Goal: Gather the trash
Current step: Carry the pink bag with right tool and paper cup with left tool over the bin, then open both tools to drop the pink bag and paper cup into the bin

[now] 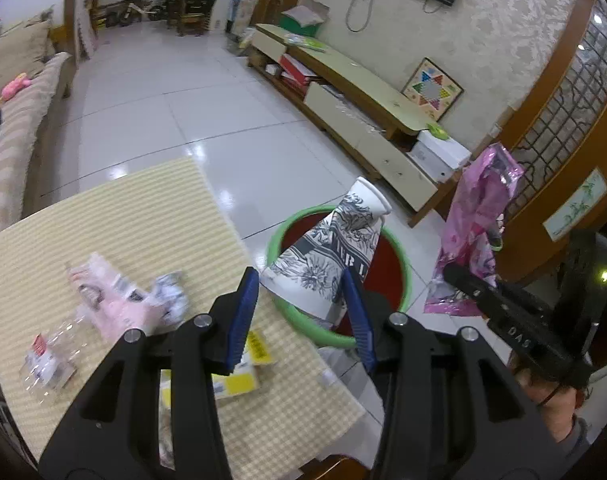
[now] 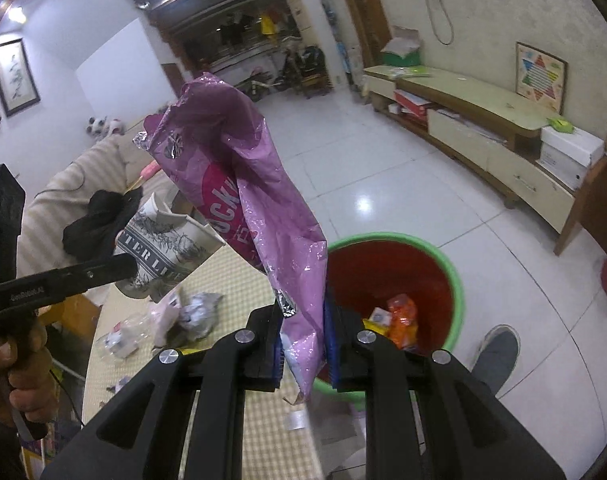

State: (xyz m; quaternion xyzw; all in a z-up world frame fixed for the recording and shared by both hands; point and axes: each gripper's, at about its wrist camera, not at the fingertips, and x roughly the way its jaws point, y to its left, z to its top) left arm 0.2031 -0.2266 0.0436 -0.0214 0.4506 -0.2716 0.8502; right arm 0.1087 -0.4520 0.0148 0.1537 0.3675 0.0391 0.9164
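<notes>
My left gripper [image 1: 299, 276] is shut on a paper cup [image 1: 323, 248] with a black-and-white print, its blue pads pressing both sides. The cup hangs tilted over the near rim of a green bin [image 1: 279, 236] with a red inside. My right gripper [image 2: 303, 312] is shut on the lower end of a crinkled pink snack bag [image 2: 243, 184], held upright beside the bin [image 2: 455, 276], which holds an orange wrapper [image 2: 401, 320]. The right wrist view also shows the cup [image 2: 163, 240], to the left of the bag. In the left wrist view the bag [image 1: 475, 216] is right of the bin.
On the yellow checked table [image 1: 143, 208] lie a pink wrapper [image 1: 115, 304], crumpled paper [image 1: 171, 292], a clear bottle [image 1: 51, 360] and a yellow box [image 1: 239, 380]. A low TV cabinet [image 1: 363, 92] lines the wall, a sofa [image 1: 19, 128] stands left, and a person's shoe [image 2: 495, 348] is by the bin.
</notes>
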